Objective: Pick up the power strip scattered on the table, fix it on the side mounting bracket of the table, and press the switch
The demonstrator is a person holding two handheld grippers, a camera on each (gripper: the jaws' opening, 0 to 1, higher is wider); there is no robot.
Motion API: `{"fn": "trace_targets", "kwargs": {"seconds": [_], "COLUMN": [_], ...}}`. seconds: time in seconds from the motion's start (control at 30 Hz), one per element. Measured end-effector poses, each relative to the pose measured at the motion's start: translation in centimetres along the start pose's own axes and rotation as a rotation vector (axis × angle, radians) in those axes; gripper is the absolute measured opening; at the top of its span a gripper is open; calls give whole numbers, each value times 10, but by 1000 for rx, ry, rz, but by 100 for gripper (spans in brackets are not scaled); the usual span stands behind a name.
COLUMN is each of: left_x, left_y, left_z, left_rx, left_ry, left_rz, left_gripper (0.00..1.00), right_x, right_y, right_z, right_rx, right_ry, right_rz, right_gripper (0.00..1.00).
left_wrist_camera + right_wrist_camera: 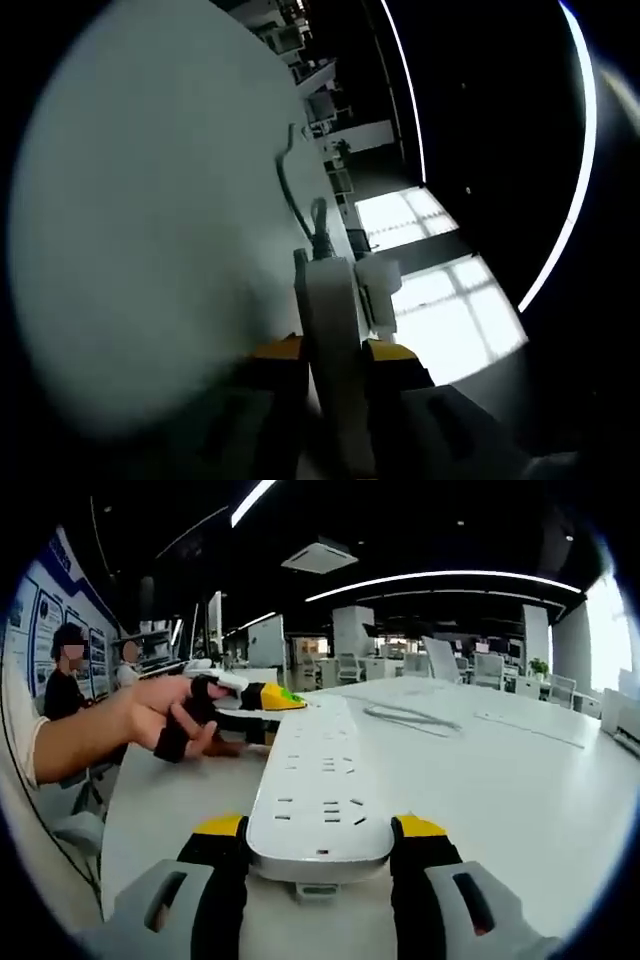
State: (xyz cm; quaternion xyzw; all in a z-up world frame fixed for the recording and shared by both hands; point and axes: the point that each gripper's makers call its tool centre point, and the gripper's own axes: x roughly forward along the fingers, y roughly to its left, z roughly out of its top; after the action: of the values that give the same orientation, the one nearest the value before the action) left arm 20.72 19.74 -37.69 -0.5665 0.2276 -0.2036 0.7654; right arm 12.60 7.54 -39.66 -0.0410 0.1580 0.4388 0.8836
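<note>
My right gripper has its yellow-tipped jaws closed on the near end of the white power strip, one jaw on each long side, pads touching the casing. The strip runs away from me toward 12 o'clock, socket face up, over the white table. At its far end, near 11 o'clock, my left gripper meets the strip, with my left hand wrapped round its handle. Beyond that, at 1 o'clock, the strip's cable lies looped on the tabletop.

My left gripper is clamped narrow on the strip's other end, seen edge-on here and rising toward 12 o'clock between the jaws. The dark cable leaves its tip and curves toward 11 o'clock across the pale tabletop. A small white fitting sits just beside the strip at 1 o'clock; what it is I cannot tell.
</note>
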Motion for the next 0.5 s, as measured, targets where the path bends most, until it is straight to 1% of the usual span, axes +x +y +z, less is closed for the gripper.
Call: {"fn": "trace_targets", "kwargs": {"seconds": [0.1, 0.13, 0.17, 0.27, 0.47, 0.5], "left_x": [1, 1, 1, 1, 2, 1], "left_y": [0, 0, 1, 0, -6, -7], "left_z": [1, 1, 0, 2, 2, 0], "left_rx": [-22, -23, -29, -50, -45, -45], "left_ry": [-9, -9, -12, -21, -22, -21], "left_rz": [-9, -10, -13, -31, -56, -57], "left_gripper": [24, 23, 23, 23, 23, 23], "right_x": [-4, -4, -6, -6, -7, -7], "right_y": [-3, -3, -2, -2, -2, -2], "right_z": [7, 8, 10, 12, 13, 13], "right_rx": [28, 31, 40, 47, 51, 52], "right_ry": [-40, -44, -55, -68, -75, -75], "right_rz": [1, 2, 14, 12, 14, 14], "right_gripper": [55, 56, 56, 56, 56, 56]}}
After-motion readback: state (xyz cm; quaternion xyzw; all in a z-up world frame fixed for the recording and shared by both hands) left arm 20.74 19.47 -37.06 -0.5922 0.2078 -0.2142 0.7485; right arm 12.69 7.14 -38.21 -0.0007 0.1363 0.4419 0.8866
